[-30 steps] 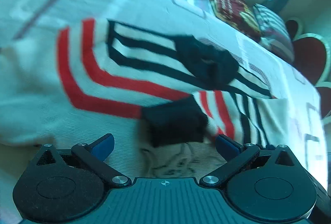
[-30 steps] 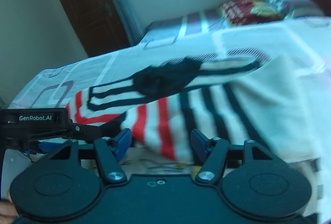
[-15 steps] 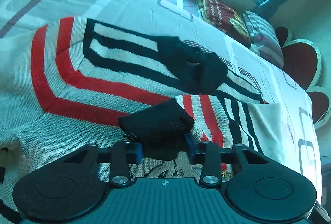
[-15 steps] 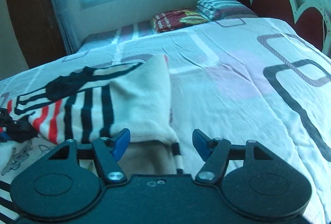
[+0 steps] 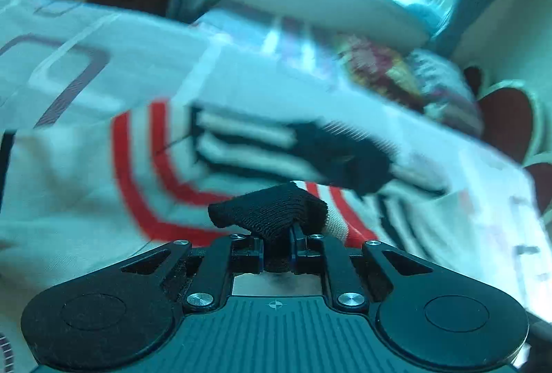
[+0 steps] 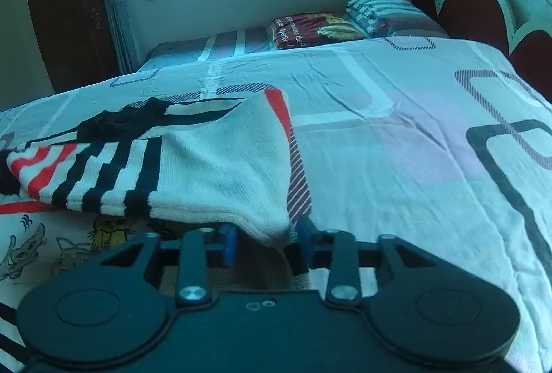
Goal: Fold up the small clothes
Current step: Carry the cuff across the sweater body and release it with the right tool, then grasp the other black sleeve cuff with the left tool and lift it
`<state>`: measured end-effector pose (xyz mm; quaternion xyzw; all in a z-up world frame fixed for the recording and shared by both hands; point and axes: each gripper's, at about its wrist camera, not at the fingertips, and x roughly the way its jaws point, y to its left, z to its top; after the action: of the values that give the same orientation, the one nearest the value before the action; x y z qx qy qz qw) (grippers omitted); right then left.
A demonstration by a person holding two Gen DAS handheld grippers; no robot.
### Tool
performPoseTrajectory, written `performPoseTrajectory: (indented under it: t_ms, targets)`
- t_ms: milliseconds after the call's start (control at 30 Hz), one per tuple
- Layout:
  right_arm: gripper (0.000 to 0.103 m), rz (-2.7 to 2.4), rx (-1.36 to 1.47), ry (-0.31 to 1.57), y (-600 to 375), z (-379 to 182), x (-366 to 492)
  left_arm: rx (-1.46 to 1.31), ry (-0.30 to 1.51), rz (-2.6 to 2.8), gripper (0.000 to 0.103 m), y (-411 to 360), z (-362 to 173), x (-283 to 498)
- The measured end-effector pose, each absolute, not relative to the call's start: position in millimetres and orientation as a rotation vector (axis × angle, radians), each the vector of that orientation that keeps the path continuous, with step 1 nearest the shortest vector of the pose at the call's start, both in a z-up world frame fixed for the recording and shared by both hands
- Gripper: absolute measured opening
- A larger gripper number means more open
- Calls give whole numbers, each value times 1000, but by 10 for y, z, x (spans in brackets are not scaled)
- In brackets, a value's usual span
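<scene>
Bedroom, patterned bedsheet [image 6: 396, 138]: my left gripper [image 5: 277, 249] pinched the sweater [image 6: 220, 166] black cuff [image 5: 269, 211]; my right gripper [image 6: 267, 245] stood spread around its corner, folding barely begun.

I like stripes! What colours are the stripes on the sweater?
Red and black stripes on cream knit; the sweater shows best in the right wrist view.

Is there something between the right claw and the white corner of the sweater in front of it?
Nothing visible. The right claw stands open, and the white corner of the sweater hangs between its blue fingers. The left claw already grips the black cuff.
</scene>
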<state>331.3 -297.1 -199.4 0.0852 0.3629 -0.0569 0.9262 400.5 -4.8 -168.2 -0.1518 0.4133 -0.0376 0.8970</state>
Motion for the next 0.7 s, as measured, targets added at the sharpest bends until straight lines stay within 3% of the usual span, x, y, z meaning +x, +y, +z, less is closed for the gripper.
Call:
performPoseTrajectory:
  t_ms: [167,233,267,300,500,533,567,600,700]
  targets:
    - [22,-162,239,784,-3150,-2155,3208,-208,889,-39,17,-154,-1842,3996]
    - [22,-140,234,801,-3167,-2099,3137,-197,885,-12,43,-116,-1739,3974]
    - [29,-132,257,802,-3195,-2068,3071,-201,866,11,70,-57,-1672,3906]
    - [35,-125,284,789,-3230,-2024,2992,-206,836,37,86,-1,-1614,3837]
    - [41,-104,318,706,-3327,-1772,3069,-214,787,-5,88,-4,-1403,3818]
    - [46,-104,324,703,-3337,-1769,3193,-209,787,-22,88,-80,-1399,3866]
    - [64,-105,336,700,-3355,-1781,3318,-210,792,-41,88,-167,-1417,3916]
    - [73,-103,357,695,-3378,-1801,3454,-210,798,-55,88,-247,-1454,3966]
    - [59,-80,408,716,-3419,-1892,3871,-187,841,-49,88,-428,-1645,4129]
